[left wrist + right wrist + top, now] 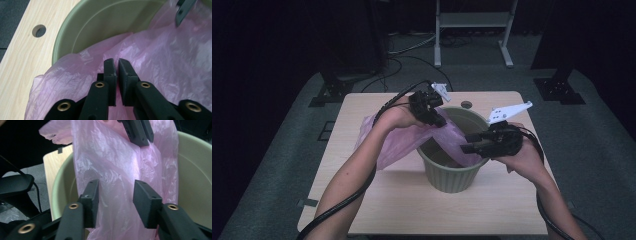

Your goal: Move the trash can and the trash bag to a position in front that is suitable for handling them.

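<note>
A thin pink plastic bag [397,140] drapes from the table over the left rim of a ribbed green bin [452,180] and hangs down inside it. My left gripper [437,120] hovers at the bin's far left rim. In the left gripper view, the left gripper [117,66] is shut on a fold of the bag [162,62] above the bin wall [100,27]. My right gripper [468,142] reaches in over the right rim. In its own view, the right gripper [116,197] stands open, with the hanging bag [110,165] between the jaws and no pad pressing on it.
The bin stands mid-table on a light wooden table [377,210] with a round hole [467,104] near its far edge. A white metal frame [472,20] and black stands are on the floor behind. Cables trail from both grippers.
</note>
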### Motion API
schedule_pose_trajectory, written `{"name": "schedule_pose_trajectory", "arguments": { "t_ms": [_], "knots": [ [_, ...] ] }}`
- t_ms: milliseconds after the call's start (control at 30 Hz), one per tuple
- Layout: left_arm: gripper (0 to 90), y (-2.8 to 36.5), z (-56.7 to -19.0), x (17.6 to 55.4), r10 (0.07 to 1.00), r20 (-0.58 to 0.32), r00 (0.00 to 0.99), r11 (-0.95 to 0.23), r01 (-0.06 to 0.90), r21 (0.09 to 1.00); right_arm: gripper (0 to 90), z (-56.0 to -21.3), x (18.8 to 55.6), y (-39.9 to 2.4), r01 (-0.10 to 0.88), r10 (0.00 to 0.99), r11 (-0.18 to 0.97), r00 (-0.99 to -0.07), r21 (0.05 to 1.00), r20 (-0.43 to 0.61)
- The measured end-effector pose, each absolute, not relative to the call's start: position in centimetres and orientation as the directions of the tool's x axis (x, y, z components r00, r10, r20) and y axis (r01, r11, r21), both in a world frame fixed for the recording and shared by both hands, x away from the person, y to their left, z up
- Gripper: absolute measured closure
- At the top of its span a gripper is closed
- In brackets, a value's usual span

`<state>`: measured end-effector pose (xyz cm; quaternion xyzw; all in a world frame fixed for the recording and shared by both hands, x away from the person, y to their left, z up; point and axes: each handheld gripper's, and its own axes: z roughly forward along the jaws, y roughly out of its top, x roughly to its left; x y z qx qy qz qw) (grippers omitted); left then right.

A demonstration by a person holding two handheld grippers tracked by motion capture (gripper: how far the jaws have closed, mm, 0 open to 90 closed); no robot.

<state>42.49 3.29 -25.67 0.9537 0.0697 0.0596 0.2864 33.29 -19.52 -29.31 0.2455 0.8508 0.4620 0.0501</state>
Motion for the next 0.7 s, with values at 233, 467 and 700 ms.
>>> {"name": "schedule_pose_trajectory", "arguments": {
  "t_ms": [233, 467, 700],
  "knots": [
    [75.0, 3.7, -25.1, 42.2, 0.168, 0.018, 0.986, -0.766, 0.119, 0.631, 87.0, -29.7, 33.7, -18.6, 0.396, 0.501, 0.499, -0.858, 0.771, 0.117],
    [57.8, 5.6, -23.6, 41.7, 0.202, -0.005, 0.979, -0.676, 0.143, 0.723, 90.0, -30.1, 33.9, -18.9, 0.421, 0.53, 0.516, -0.841, 0.746, 0.108],
    [44.6, 9.7, -23.0, 40.7, 0.259, -0.004, 0.966, -0.607, 0.166, 0.778, 90.0, -30.5, 34.0, -19.7, 0.439, 0.548, 0.513, -0.829, 0.738, 0.113]
  ]
}}
